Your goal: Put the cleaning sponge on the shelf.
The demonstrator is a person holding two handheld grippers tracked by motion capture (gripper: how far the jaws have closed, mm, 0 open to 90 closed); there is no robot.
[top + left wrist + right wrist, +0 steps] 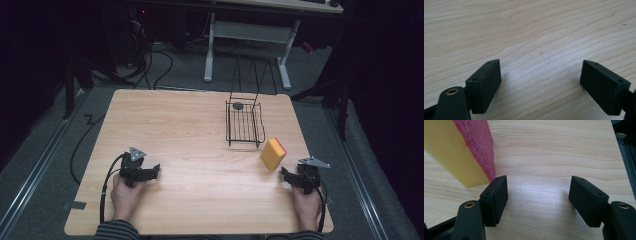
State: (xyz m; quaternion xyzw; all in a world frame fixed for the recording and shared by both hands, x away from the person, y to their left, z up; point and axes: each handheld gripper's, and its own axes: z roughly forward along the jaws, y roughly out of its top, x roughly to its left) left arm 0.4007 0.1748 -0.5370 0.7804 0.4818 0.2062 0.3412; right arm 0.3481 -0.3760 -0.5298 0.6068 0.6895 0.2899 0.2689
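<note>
A yellow sponge (273, 154) with a pink-red scouring face stands tilted on the wooden table (190, 150) at the right. In the right gripper view the sponge (454, 152) rises just beyond my left jaw's tip, outside the gap. My right gripper (287, 175) lies close in front of it, open, with only bare wood between the jaws (539, 181). At the table's left front, my left gripper (152, 171) rests in a hand, open over bare wood (541, 66).
A black wire basket (244, 122) with raised handles stands behind the sponge, with a small dark round thing (238, 105) at its back. The table's right edge (312, 155) runs close to my right gripper. Cables and a white desk frame (247, 35) lie beyond the table.
</note>
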